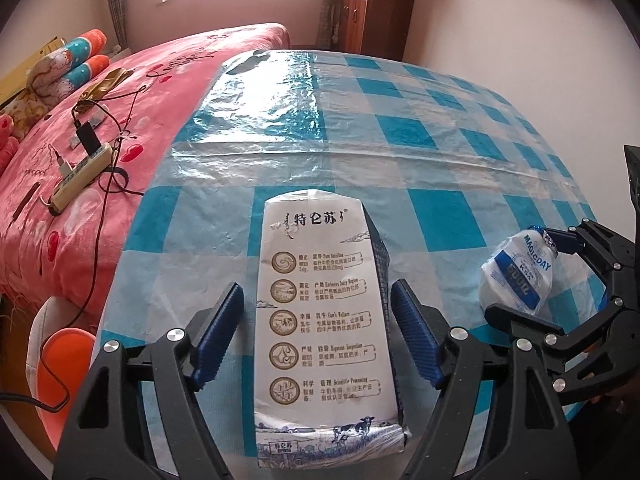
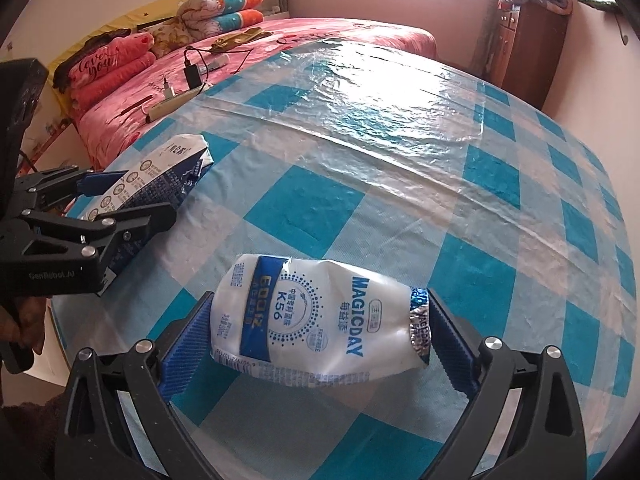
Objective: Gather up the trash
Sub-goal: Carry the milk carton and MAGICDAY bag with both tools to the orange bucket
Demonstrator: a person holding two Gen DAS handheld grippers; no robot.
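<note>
Left gripper (image 1: 318,334): jaws apart, straddling a flattened milk carton (image 1: 326,320) that lies lengthwise on the checked blue-and-white table cover (image 1: 440,140). A clear gap shows between each blue pad and the carton's long edges, so nothing is gripped. In the left wrist view the carton runs from centre toward 6 o'clock.

Right gripper (image 2: 320,338): jaws wide, bracketing a crushed white yoghurt bottle (image 2: 320,320) with a torn foil cap, lying on its side. The right-hand pad meets the foil end and the left-hand pad sits at the bottle's base; whether they press or merely touch cannot be told. In the right wrist view the bottle sits just below centre, toward 6 o'clock. The carton (image 2: 160,184) is at 9 to 10 o'clock with the left gripper (image 2: 132,204) around it.

A pink-covered bed (image 1: 120,120) carrying a power strip (image 1: 80,176) lies beyond the table at 10 o'clock.

Assessment: the step in hand appears to be the grasp of both pieces of trash, not yet secured. The next move likely calls for closing each pair of jaws squarely. The carton is thin and may buckle. The bottle is dented and may slip. No bin is visible.
</note>
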